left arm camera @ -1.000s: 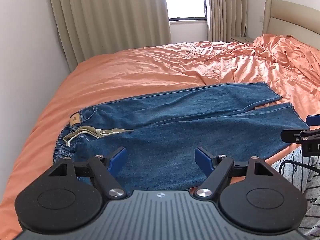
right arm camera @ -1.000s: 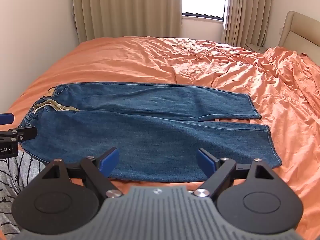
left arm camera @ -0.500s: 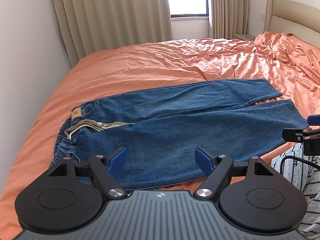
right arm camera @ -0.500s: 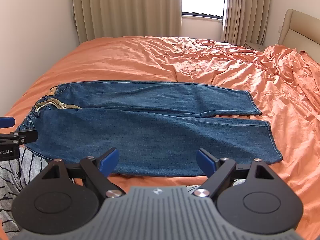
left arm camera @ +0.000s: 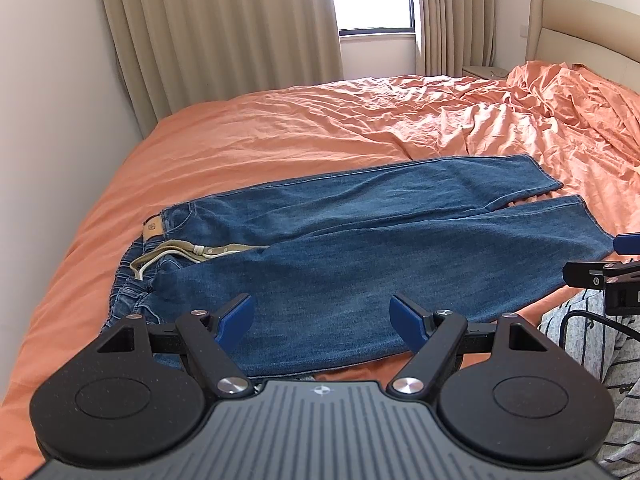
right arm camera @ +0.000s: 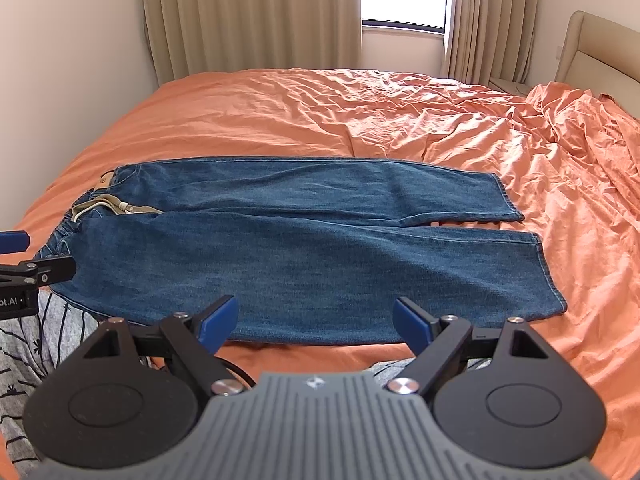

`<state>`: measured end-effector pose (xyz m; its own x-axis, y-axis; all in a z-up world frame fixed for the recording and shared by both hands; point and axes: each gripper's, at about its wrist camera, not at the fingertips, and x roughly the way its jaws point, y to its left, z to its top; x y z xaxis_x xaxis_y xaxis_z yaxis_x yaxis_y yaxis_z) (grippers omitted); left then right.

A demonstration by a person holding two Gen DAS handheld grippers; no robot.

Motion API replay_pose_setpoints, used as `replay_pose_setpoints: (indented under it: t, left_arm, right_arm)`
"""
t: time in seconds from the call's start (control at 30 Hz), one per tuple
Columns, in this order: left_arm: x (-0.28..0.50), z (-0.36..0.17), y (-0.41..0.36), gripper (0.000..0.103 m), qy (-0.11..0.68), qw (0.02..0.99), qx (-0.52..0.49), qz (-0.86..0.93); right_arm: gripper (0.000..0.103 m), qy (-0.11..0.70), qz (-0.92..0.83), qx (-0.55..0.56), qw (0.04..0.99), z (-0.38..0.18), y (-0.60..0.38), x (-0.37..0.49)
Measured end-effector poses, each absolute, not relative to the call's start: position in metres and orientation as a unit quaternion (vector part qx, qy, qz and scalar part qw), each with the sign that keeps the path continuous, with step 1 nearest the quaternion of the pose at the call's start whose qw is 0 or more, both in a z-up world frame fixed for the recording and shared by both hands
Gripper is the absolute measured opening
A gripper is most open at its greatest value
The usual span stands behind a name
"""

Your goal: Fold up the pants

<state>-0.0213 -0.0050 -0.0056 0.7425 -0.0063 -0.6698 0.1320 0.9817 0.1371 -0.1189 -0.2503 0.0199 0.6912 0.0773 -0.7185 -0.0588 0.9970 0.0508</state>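
Note:
Blue jeans (left arm camera: 360, 256) lie flat on the orange bed, waistband at the left with a beige drawstring (left arm camera: 180, 254), both legs running right, side by side. They also show in the right wrist view (right arm camera: 304, 248). My left gripper (left arm camera: 322, 316) is open and empty, above the near edge of the jeans close to the waist end. My right gripper (right arm camera: 316, 316) is open and empty, above the near edge of the near leg. Each gripper's fingers show at the side of the other view.
The orange bed sheet (right arm camera: 320, 120) is rumpled toward the right and the beige headboard (left arm camera: 580, 36). A wall runs along the left of the bed, and curtains (right arm camera: 248, 16) and a window stand behind. The person's grey patterned clothing (right arm camera: 24, 344) is at the near edge.
Both grippers have drawn back and risen a little, so the jeans sit farther off in both views. The jeans have not moved. Both stay open.

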Motion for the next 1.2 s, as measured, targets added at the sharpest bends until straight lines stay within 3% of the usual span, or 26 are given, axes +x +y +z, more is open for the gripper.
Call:
replay_pose_setpoints:
  t: [1.2]
  left_arm:
    - [-0.0195,-0.0029,-0.0022,0.090,0.354,0.930,0.086,-0.038]
  right_arm:
    - [0.081,0.394,0.035,0.014,0.918,0.0181,-0.2535,-0.1275]
